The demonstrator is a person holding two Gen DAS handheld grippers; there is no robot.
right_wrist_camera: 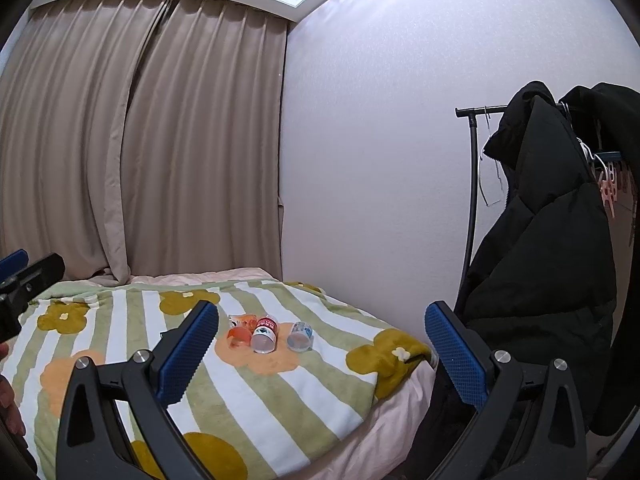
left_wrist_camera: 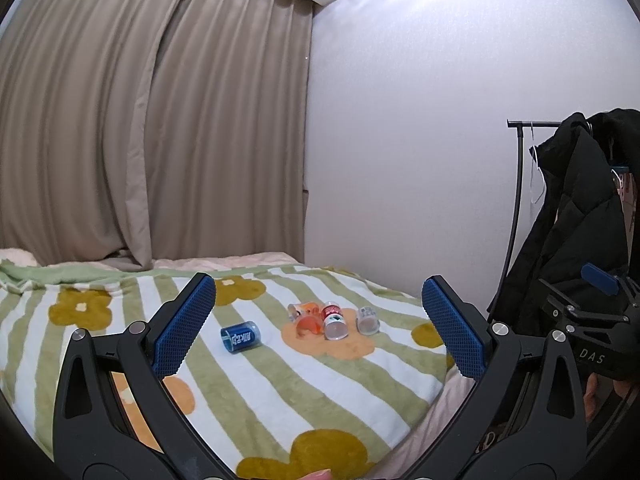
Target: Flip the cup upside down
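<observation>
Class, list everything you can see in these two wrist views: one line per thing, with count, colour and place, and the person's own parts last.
Blue cup: 1, blue, on its side on the blanket, left of the cluster.
Orange cup: 1, clear orange, on its side, on the orange flower.
Red-labelled cup: 1, clear, on its side beside the orange one.
Pale cup: 1, clear, rightmost.
Blanket: 1, green-and-white striped with flowers, on the bed.
Curtains: beige, behind the bed.
Clothes rack: 1, black, at the wall.
Coats: black, on the rack.
Left gripper: open, empty.
Right gripper: open, empty.
</observation>
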